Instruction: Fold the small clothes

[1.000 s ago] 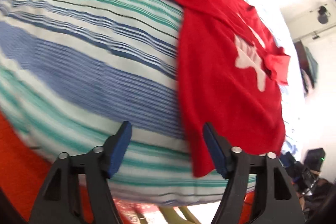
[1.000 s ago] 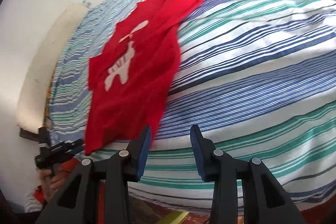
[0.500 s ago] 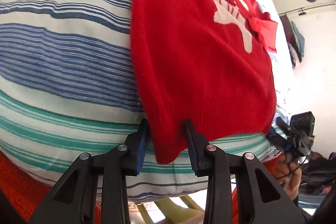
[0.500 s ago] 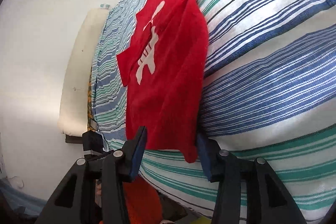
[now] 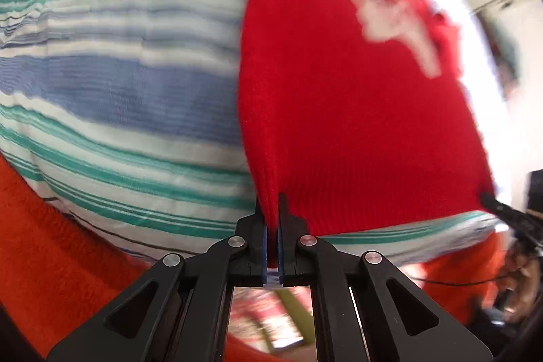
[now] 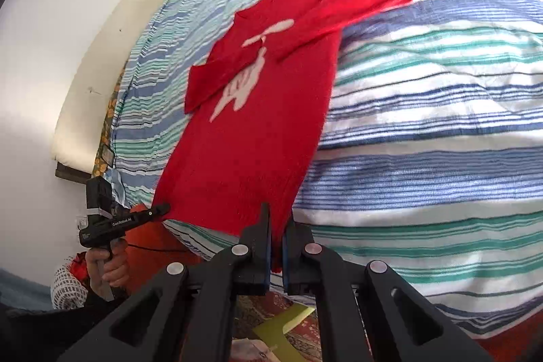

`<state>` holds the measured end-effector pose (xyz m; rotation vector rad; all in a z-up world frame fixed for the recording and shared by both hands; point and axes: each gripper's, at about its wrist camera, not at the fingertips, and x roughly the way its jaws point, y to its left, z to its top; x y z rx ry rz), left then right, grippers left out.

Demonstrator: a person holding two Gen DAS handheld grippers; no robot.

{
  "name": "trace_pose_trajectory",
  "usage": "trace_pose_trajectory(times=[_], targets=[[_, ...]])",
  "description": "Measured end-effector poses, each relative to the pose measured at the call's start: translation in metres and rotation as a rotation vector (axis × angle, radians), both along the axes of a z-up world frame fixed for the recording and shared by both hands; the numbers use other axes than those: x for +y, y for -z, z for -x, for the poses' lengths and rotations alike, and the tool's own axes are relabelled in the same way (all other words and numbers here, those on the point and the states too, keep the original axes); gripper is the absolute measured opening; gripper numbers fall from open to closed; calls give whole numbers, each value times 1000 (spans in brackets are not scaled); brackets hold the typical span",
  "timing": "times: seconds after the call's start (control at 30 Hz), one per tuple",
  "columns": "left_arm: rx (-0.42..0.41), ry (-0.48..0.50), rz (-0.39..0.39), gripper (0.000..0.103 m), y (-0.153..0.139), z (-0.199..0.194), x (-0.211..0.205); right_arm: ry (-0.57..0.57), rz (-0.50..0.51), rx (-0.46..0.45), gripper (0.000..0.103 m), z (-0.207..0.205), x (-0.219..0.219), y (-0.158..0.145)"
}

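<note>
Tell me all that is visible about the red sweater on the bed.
The small red knitted sweater has a white figure on its chest and a ribbed hem. It lies face up on the blue, green and white striped bedsheet, sleeves folded inward across the body. The left tool and the right tool are each shut on a hem corner.

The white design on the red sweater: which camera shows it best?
The right wrist view. There the white design is sharp and almost whole on the red sweater, with only a folded sleeve crossing it. In the left wrist view it is a blurred patch near the edge.
</note>
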<state>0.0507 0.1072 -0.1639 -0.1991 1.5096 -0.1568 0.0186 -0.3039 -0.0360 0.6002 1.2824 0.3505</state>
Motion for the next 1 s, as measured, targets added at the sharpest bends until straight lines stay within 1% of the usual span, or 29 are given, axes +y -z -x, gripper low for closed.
trace_pose_trajectory(times=[0.03,0.07,0.1,0.13,0.2,0.3,0.37,0.4,0.5,0.57,0.6,0.67,0.7,0.77,0.87,0.93,1.0], targets=[[27,-9,-9,2,10,1,1,-7,34,49,4,0,4,18],[34,-20,-1,2,12,3,3,-4,55,100,4,1,7,37],[28,-26,8,2,9,3,6,14,51,140,4,4,7,54],[17,-31,17,2,5,4,9,41,34,148,4,7,5,60],[9,-41,28,2,0,5,16,73,14,126,4,9,2,53],[8,-44,34,2,-3,8,22,72,2,96,4,7,3,37],[3,-32,10,2,-1,5,18,45,17,78,4,8,7,23],[10,-23,-11,2,3,4,17,32,30,74,4,5,10,22],[21,16,-81,2,10,-1,5,-5,99,112,4,2,21,32],[11,43,-127,2,10,-2,-2,-10,126,149,4,-2,28,50],[4,56,-146,3,10,-3,-6,-8,136,151,4,-3,29,54],[-15,83,-193,4,10,-2,-14,-14,164,137,4,-7,32,51],[-21,92,-217,6,11,-2,-18,-17,174,132,4,-9,34,50],[-29,114,-257,7,11,-4,-25,-15,179,130,4,-9,33,51],[-40,127,-286,7,11,-5,-32,-8,193,129,4,-11,34,49],[-45,130,-285,7,9,-5,-35,-11,211,120,4,-12,39,48],[-45,124,-277,8,9,-6,-36,-8,218,112,3,-2,42,50]])
